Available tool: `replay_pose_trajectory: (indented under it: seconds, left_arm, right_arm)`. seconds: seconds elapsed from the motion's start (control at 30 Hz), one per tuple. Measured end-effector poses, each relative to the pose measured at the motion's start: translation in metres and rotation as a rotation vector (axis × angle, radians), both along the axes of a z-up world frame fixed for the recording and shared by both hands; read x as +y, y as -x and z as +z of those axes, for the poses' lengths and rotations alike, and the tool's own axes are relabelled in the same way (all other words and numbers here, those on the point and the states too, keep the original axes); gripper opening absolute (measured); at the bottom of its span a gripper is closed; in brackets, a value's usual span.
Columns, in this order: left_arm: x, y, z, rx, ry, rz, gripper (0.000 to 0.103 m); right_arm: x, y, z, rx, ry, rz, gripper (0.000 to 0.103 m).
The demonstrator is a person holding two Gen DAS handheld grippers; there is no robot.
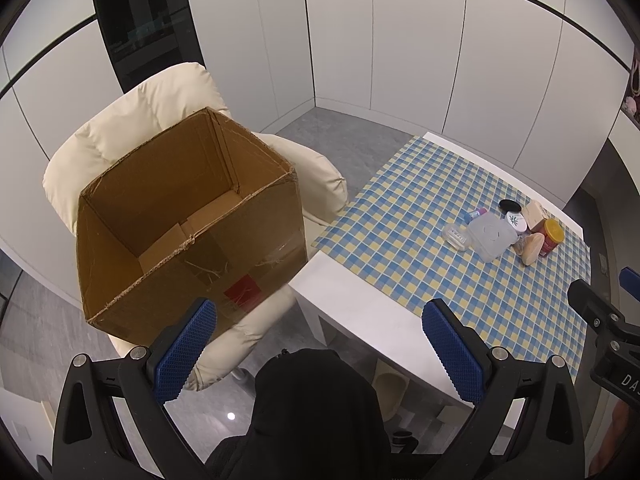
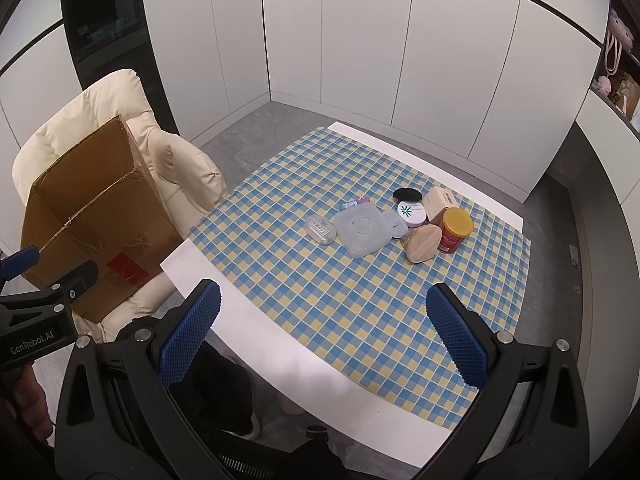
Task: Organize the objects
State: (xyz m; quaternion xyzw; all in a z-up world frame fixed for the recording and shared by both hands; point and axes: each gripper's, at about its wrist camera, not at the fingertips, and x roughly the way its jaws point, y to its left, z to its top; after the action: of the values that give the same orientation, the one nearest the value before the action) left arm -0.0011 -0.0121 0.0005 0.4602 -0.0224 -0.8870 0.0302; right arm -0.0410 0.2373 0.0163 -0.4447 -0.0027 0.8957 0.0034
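Both tools, left tool (image 1: 320, 344) and right tool (image 2: 324, 332), are hanging spread and empty; the clear plastic case (image 2: 362, 230) is looking light, slippery, best pinched across its edges.

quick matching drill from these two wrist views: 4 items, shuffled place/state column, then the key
Items:
1. cardboard box
2. red jar
3. square translucent container
4. left gripper

Descriptions:
A. on the checked cloth, yellow lid on
B. open, holding nothing
C. on the cream chair, top open, nothing visible inside
D. middle of the cluster, between a small clear case and a white round tin

Pairs: 1-C, 2-A, 3-D, 4-B
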Motion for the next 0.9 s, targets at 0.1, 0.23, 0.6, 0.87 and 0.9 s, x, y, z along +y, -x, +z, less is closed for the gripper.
replay_pose_trajectory:
  seconds: [0.1,0.23,0.6,0.87,0.9]
  left_arm:
    - [0.0003,0.0002,0.0001,0.000,0.001,0.004,0.103]
    - [0.0006,0.0008,0.0003,0.001,0.002,0.007,0.103]
    - [-0.0004,0.0002,0.0001,-0.007,0.004,0.005,0.103]
    - [0.0049,0.0007,-0.0021,-0.016,0.005,-0.009,0.103]
    - [0.0047,0.0013,-0.0020,-0.016,0.004,-0.010,0.103]
  right_arm:
    - [-0.0001,0.0000,0.0000,0.000,-0.001,0.001,0.103]
    - [-0.0004,-0.0002,-0.0001,0.000,-0.001,-0.001,0.103]
    - [-0.0001,0.0011,0.0014,0.004,-0.007,-0.002,0.103]
    - [0.0026,0.0000,0.0011,0.012,-0.001,-0.013,0.103]
    - [0.0030,-0.0003,0.0011,0.013,-0.001,-0.014,0.103]
